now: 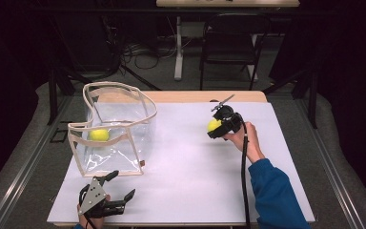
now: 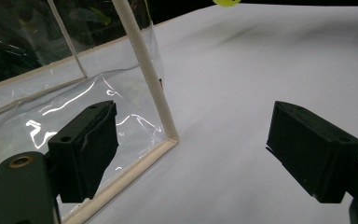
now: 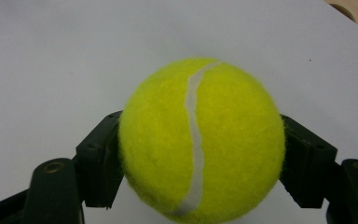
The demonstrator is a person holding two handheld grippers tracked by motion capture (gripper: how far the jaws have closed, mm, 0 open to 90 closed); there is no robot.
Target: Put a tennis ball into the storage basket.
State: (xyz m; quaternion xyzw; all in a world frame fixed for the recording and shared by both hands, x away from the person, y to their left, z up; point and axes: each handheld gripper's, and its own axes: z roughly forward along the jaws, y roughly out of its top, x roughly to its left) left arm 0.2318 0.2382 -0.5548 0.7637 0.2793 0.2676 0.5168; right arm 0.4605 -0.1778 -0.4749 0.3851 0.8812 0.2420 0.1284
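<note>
A yellow tennis ball sits clamped between the two black jaws of my right gripper, held above the white table surface at the right of centre. A second yellow tennis ball lies inside a clear plastic bag with cream edging standing at the left of the table. My left gripper rests near the table's front left corner, just in front of the bag, with its jaws spread wide and nothing between them. In the left gripper view the bag's cream corner seam rises between the jaws.
The white sheet covers most of the tabletop, with a wooden strip at the far edge. A dark folding chair and a table leg stand beyond the table. A blue sleeve comes in at the lower right.
</note>
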